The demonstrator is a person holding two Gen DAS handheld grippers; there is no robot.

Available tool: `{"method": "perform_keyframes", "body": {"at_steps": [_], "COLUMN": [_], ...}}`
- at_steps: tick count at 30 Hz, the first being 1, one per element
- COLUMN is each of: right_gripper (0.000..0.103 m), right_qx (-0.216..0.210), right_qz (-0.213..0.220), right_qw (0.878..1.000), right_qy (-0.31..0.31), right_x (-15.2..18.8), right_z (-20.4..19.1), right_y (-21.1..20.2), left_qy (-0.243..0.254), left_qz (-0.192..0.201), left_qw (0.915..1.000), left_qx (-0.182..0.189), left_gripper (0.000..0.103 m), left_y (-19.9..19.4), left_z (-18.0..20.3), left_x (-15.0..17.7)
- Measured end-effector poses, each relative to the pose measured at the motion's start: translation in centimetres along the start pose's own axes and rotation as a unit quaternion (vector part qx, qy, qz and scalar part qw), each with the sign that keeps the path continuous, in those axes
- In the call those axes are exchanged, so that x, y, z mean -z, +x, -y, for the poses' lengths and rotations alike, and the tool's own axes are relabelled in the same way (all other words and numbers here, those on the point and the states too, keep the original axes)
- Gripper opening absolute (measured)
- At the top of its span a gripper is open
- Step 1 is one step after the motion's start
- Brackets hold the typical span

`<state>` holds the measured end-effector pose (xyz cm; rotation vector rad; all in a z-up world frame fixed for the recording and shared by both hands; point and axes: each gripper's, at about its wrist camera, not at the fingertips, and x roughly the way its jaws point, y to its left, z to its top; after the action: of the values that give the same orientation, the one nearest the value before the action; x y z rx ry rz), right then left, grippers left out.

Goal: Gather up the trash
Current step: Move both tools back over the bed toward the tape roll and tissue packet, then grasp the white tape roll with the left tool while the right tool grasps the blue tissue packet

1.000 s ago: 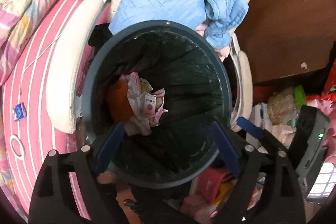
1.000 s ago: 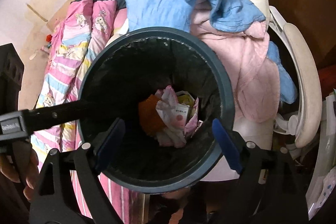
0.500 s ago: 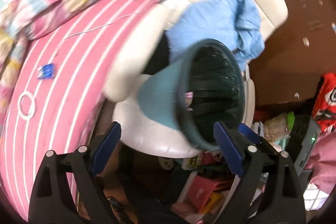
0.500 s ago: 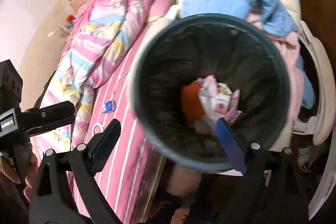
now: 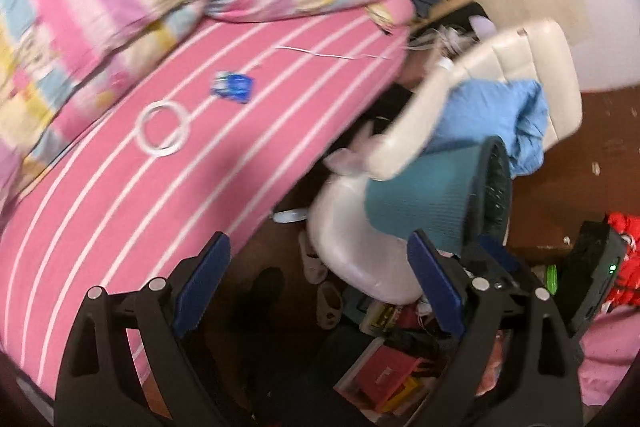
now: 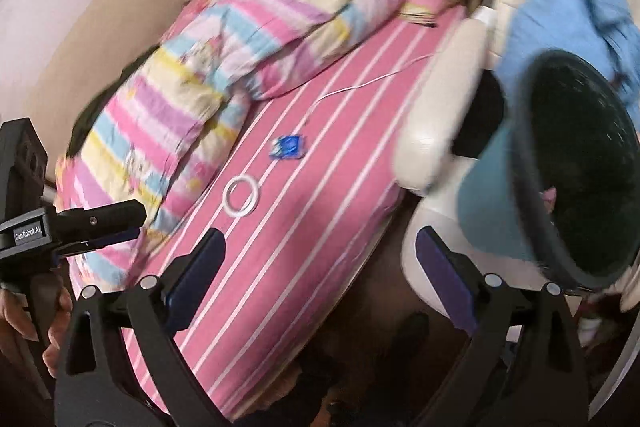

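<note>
A teal trash bin with a black liner rests on a white chair; it also shows in the right wrist view. A blue wrapper and a white ring lie on the pink striped bed; both show in the right wrist view, the wrapper and the ring. My left gripper is open and empty, over the floor by the bed's edge. My right gripper is open and empty above the bed's edge. The left gripper shows at far left.
A striped pink quilt is piled on the bed. A blue garment hangs on the white chair. Books and clutter cover the floor under the chair. A thin white cable lies on the bed.
Both grippers have swung left, away from above the bin and toward the bed. The wrapper and ring now sit nearer the middle of both views.
</note>
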<state>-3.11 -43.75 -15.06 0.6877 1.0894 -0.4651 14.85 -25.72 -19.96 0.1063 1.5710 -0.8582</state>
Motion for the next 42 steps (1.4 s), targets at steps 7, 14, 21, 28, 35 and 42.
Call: {"method": "perform_keyframes", "body": {"at_steps": [7,14,21,28,35,42], "right_gripper": [0.095,0.095,0.095,0.095,0.095,0.095], "right_qx": [-0.018,-0.022,-0.011,-0.021,-0.026,-0.027], "right_qz": [-0.016,-0.059,-0.092,-0.124,-0.145,-0.159], "right_qw": [0.999,0.990,0.978,0.962,0.948,0.938], "right_qy": [-0.049,-0.125,-0.189,-0.242,-0.282,-0.306], "right_x": [-1.5,-4.4,-7.6,-9.0,-9.8,-10.0], "right_z": [-6.6,-9.5,-7.8,-5.8,-5.3,-5.4], "right_y": [4.4,12.1,20.8,28.8,35.0,40.0], "left_qy": [-0.021,-0.055,-0.060,-0.053,-0.064,-0.043], "left_qz": [0.000,-0.014,-0.027,-0.050,-0.081,-0.114], "left_qw": [0.9997,0.9978,0.9960,0.9944,0.9921,0.9891], "left_qx": [-0.009,-0.033,-0.061,-0.076,-0.071,-0.083], "left_gripper": [0.087,0.088,0.088,0.088,0.088,0.086], "left_y": [-0.8,1.8,9.0,17.1,23.4,28.2], "left_z": [-8.1,-13.5,-15.5,-17.1,-19.5,-20.0], "left_x": [-0.4,-2.2,-6.1,-9.4,-10.6,-11.2]}}
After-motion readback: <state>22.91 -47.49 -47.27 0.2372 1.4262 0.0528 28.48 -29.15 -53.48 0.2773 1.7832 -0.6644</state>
